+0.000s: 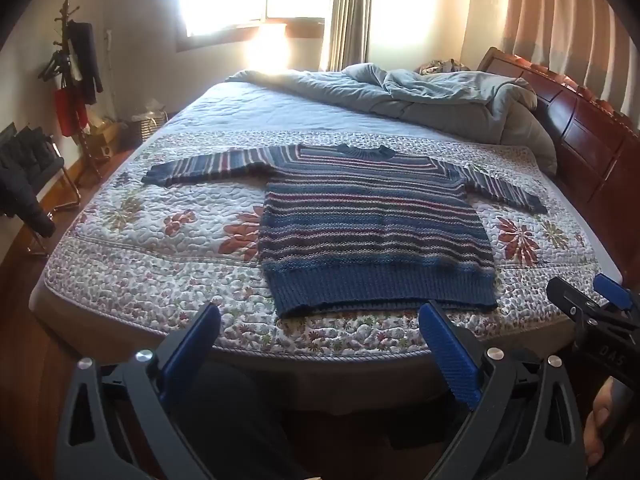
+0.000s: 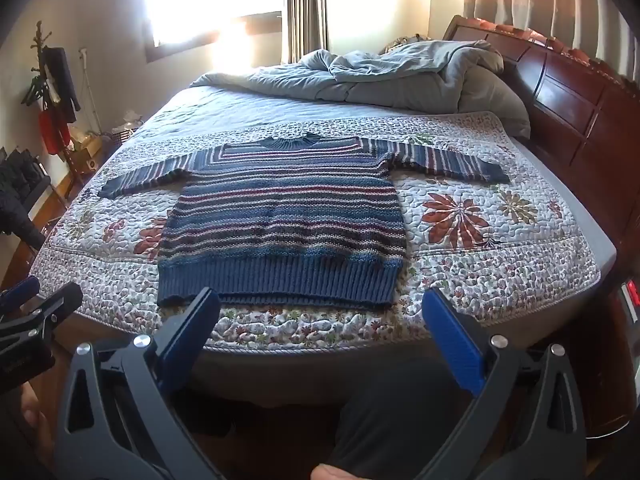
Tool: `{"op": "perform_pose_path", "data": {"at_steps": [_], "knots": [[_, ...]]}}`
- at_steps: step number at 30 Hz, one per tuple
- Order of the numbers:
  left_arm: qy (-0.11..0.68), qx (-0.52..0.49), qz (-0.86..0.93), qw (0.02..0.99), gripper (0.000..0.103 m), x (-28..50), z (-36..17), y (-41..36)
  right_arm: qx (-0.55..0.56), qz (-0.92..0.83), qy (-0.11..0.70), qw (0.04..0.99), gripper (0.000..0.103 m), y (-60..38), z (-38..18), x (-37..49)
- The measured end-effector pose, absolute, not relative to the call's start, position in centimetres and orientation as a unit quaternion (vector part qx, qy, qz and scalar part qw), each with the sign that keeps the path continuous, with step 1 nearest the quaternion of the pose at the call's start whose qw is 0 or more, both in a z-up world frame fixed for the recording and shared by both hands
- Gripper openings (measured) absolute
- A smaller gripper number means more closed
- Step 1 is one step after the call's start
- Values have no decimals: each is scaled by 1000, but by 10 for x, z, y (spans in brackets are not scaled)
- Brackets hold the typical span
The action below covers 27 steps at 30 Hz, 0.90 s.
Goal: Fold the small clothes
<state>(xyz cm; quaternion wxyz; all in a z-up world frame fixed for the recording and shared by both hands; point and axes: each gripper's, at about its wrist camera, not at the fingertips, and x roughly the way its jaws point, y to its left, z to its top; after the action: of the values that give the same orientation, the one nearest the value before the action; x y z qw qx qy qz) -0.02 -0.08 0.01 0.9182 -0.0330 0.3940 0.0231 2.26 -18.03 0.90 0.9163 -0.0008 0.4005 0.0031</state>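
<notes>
A blue knitted sweater (image 1: 372,232) with red and white stripes lies flat on the flowered quilt (image 1: 160,248), sleeves spread out to both sides, hem toward me. The right wrist view shows the same sweater (image 2: 284,224) on the quilt (image 2: 500,256). My left gripper (image 1: 320,320) stands open over the near edge of the bed, just short of the hem, with nothing between its blue pads. Likewise my right gripper (image 2: 320,304) is open and empty in front of the hem. Each gripper shows at the edge of the other's view: right gripper (image 1: 592,304), left gripper (image 2: 36,300).
A rumpled grey duvet (image 1: 420,96) lies at the far end of the bed by the wooden headboard (image 1: 580,132). A coat stand (image 1: 76,80) and a dark chair (image 1: 28,168) stand on the floor at the left. My dark trouser legs (image 2: 384,420) are below the grippers.
</notes>
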Motion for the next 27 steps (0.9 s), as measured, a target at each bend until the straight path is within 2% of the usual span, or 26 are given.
{"op": "perform_pose_path", "data": {"at_steps": [27], "knots": [[393, -39, 18, 918, 99, -2, -3, -1, 0, 2, 399, 917, 101, -178, 8, 23]]}}
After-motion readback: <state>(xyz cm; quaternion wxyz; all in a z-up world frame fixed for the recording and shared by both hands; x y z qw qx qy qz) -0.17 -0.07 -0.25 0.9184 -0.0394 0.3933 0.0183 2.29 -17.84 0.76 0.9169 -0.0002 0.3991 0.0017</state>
